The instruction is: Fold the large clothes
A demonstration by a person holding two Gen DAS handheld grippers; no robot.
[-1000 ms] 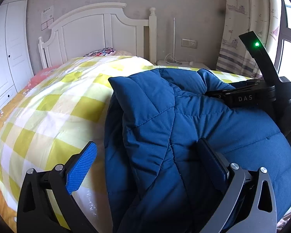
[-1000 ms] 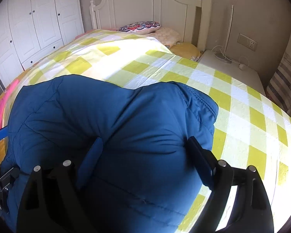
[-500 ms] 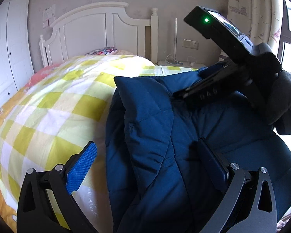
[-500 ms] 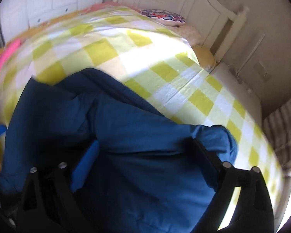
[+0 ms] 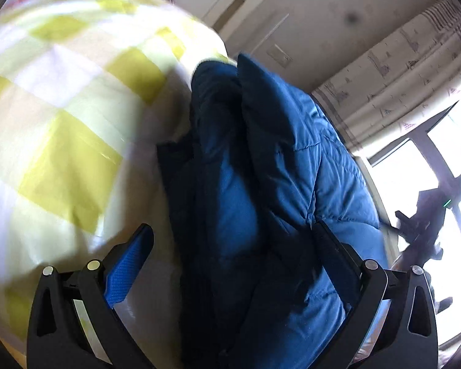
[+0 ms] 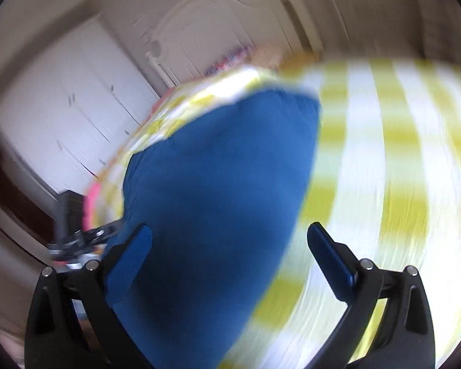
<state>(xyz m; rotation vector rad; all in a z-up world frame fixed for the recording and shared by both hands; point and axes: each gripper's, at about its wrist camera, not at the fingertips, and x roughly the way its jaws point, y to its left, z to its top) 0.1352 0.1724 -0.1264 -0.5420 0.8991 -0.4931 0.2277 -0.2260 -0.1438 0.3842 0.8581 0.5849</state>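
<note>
Your jaws stand wide on both sides: the right gripper (image 6: pixel 229 246) has just been opening, its blue pads apart with a corner of the blue padded jacket (image 6: pixel 218 184) lying loosely between them, not pinched; the left gripper (image 5: pixel 235 249) is spread as well, the jacket bulging up between its fingers without either pad pressing in. That jacket (image 5: pixel 279 166) is a puffy, quilted garment in deep blue, its smooth shell stitched into soft pillowed panels, bunched into thick rounded folds with dark creases running lengthwise. It lies on the near side of the bed, on a bedspread (image 5: pixel 67 129) of yellow-green and white checks, a soft, slightly rumpled cloth. In your left view the right gripper (image 5: pixel 424 224) shows at the far right as a dark shape with a small green light, against the bright window (image 5: pixel 415 178). Beyond, a pale patterned curtain (image 5: pixel 399 61) hangs in folds, and a white headboard (image 6: pixel 212 33) and white wardrobe (image 6: pixel 64 117) appear heavily blurred.
</note>
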